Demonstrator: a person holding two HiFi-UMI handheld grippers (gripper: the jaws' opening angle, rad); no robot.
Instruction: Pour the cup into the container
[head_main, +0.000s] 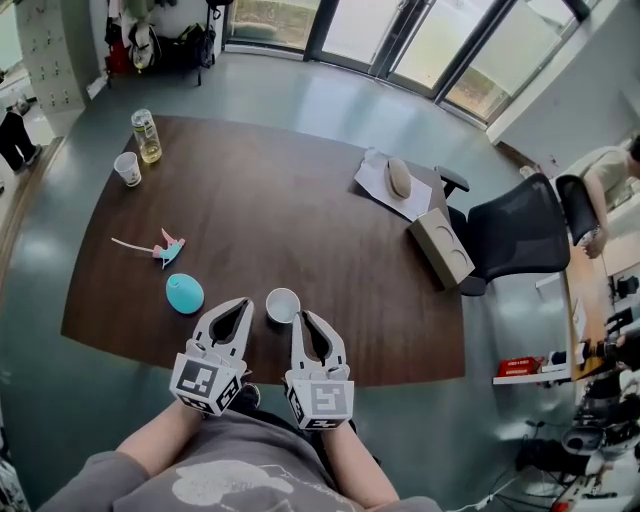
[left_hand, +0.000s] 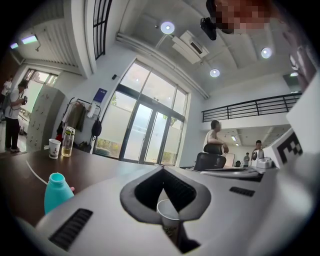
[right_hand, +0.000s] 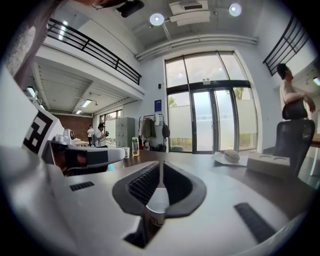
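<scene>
At lower centre, left gripper (head_main: 247, 299) and right gripper (head_main: 299, 314) are hovering closed and empty, flanking the cup (head_main: 283, 305); any grasp is needing parted jaws.

- Table (head_main: 300, 230): dark brown wood, smooth, with a soft sheen.
- Cup (head_main: 283, 305), lower centre: white paper, matt.
- Container (head_main: 185, 294), left of the cup: teal plastic, smooth, faintly glossy.
- Left gripper (head_main: 246, 301) and right gripper (head_main: 300, 316): pale grey matt plastic shells with a black ribbed lining inside.
- Bottle (head_main: 146, 135), upper left: clear and glossy; I can't tell whether it is plastic or glass.
- Chair (head_main: 515, 235), right: black mesh cloth.
- Floor (head_main: 290, 95): grey, polished, reflecting window light.
</scene>
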